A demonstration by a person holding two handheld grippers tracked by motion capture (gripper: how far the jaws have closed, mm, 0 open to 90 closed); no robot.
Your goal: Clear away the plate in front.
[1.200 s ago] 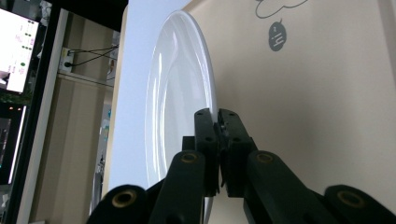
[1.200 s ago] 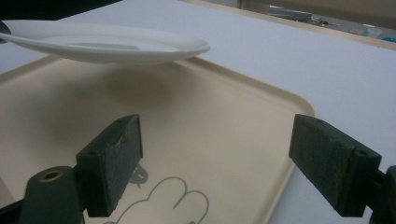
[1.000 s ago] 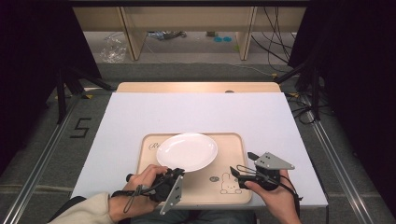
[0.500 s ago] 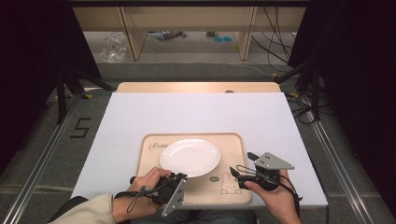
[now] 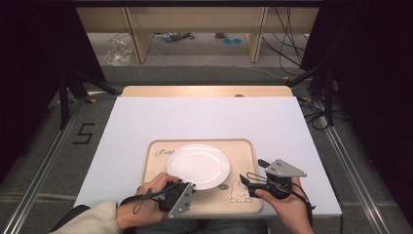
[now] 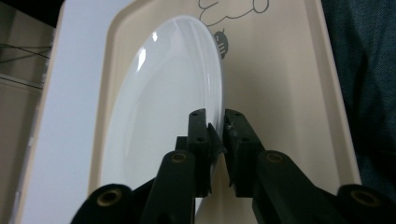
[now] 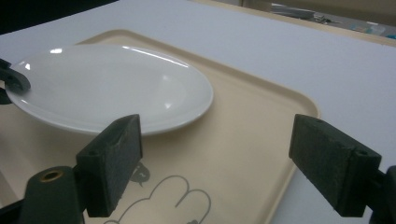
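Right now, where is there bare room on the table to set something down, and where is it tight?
The white table top beyond the tray is bare, as are its strips left and right of the tray. On the tray, a free patch lies right of the plate. The near edge is crowded by the left gripper at the plate's rim and the right gripper.
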